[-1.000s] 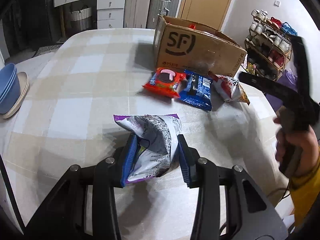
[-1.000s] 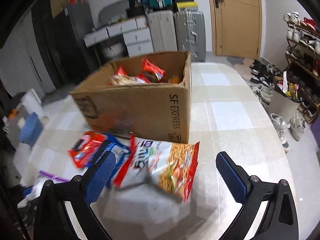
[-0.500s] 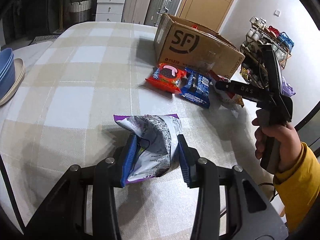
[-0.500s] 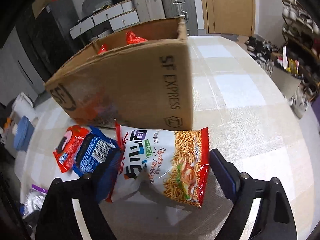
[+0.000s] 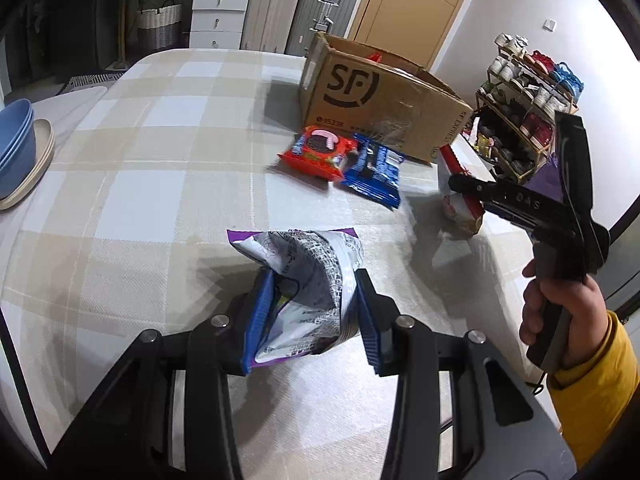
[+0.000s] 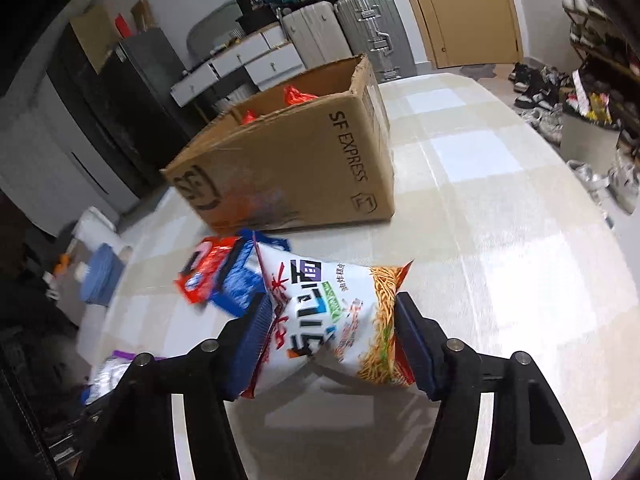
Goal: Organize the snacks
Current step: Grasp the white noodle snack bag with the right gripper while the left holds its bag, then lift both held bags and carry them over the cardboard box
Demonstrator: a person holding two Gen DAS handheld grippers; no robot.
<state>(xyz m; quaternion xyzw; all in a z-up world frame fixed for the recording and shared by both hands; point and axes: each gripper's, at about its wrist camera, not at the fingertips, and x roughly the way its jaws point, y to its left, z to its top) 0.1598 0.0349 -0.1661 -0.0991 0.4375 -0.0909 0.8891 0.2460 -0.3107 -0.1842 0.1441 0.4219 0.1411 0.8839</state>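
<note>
Here, two grippers each hold one pack: the left gripper (image 5: 310, 312) is clamped on a purple-white bag (image 5: 308, 280), and the right gripper (image 6: 328, 336) is closing onto a noodle bag (image 6: 336, 316) already between its pads. Beyond lie one red pack (image 5: 318, 153), one blue pack (image 5: 374, 174), and one box (image 6: 296, 168), its contents mostly hidden.

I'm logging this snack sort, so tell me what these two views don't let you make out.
- Cardboard box contents: both views, its walls hide all but red packet tips.
- Noodle bag: left view, mostly behind the right gripper, whose jaws are closing on it.
- Red packet and blue packet: right view, motion-blurred, labels unreadable.
- Purple bag front: crumpled in the left gripper.
</note>
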